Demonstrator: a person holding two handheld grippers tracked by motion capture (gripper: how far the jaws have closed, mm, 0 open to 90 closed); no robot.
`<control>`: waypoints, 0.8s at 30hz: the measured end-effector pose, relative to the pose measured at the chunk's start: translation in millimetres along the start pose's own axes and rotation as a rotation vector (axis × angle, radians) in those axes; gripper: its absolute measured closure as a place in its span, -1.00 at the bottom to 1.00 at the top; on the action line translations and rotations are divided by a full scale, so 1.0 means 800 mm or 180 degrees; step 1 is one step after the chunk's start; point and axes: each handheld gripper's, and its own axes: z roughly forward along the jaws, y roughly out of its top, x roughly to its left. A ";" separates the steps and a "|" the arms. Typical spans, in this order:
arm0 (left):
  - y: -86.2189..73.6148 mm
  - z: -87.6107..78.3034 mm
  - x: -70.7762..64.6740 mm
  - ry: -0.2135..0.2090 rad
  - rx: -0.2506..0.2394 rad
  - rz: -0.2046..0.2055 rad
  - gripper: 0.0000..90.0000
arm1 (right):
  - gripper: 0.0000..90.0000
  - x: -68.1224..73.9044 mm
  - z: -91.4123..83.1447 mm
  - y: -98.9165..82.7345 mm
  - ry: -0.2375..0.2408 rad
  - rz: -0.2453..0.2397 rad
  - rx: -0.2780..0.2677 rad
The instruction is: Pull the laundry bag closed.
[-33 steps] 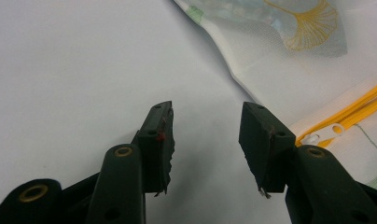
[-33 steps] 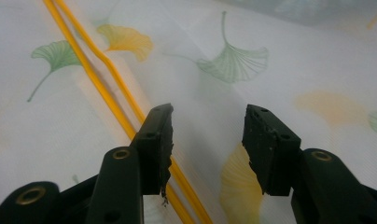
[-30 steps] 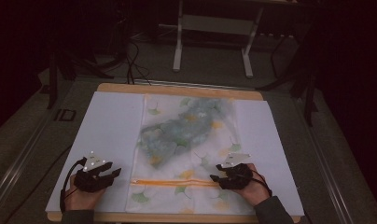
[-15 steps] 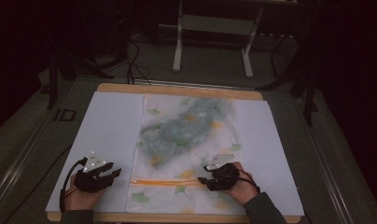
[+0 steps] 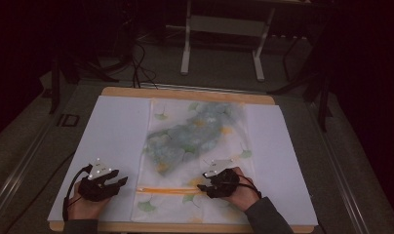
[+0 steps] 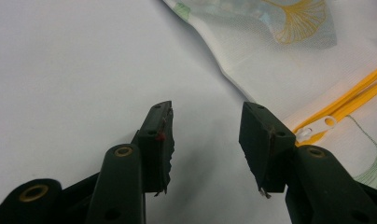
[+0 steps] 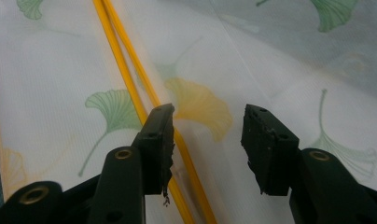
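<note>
A white mesh bag (image 5: 234, 141) printed with ginkgo leaves lies flat on a white sheet (image 5: 117, 126), with a blue-green cloth (image 5: 185, 136) inside it. A yellow zipper (image 5: 166, 190) runs across its near end. My left gripper (image 5: 121, 181) rests on the sheet just left of the bag. Its jaws have just been opening and stand open, nothing between them (image 6: 206, 135); the white zipper pull (image 6: 317, 127) lies beside the right jaw. My right gripper (image 5: 201, 186) hovers open over the bag, its left jaw above the zipper (image 7: 126, 79), nothing gripped (image 7: 207, 140).
The sheet covers a wooden table (image 5: 185, 92) whose far edge shows. Beyond it a metal stand (image 5: 222, 44) and cables lie on the dark floor. Bare sheet flanks the bag on both sides.
My right gripper has slid left along the zipper toward the middle of the bag. The left gripper has stayed in place.
</note>
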 end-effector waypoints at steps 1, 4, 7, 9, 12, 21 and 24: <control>0.000 0.000 0.000 -0.0003 -0.0004 -0.0003 0.22 | 0.18 0.001 0.001 0.002 0.0007 0.0000 0.0002; 0.000 0.000 0.000 0.0015 0.0004 -0.0011 0.22 | 0.16 0.004 0.004 0.006 0.0040 -0.0026 -0.0011; 0.000 -0.001 0.000 0.0019 0.0004 -0.0020 0.22 | 0.16 0.007 0.008 0.011 0.0070 -0.0068 -0.0005; 0.001 -0.001 0.000 0.0015 0.0008 -0.0028 0.22 | 0.16 0.009 0.011 0.014 0.0086 -0.0092 -0.0008; 0.001 -0.001 0.000 0.0018 0.0015 -0.0029 0.19 | 0.15 0.013 0.016 0.019 0.0116 -0.0117 -0.0024; 0.001 0.000 0.000 -0.0008 0.0028 -0.0043 0.17 | 0.13 0.022 0.029 0.032 0.0204 -0.0200 -0.0047; 0.002 -0.001 0.000 -0.0010 0.0025 -0.0039 0.17 | 0.14 0.025 0.033 0.036 0.0231 -0.0222 -0.0059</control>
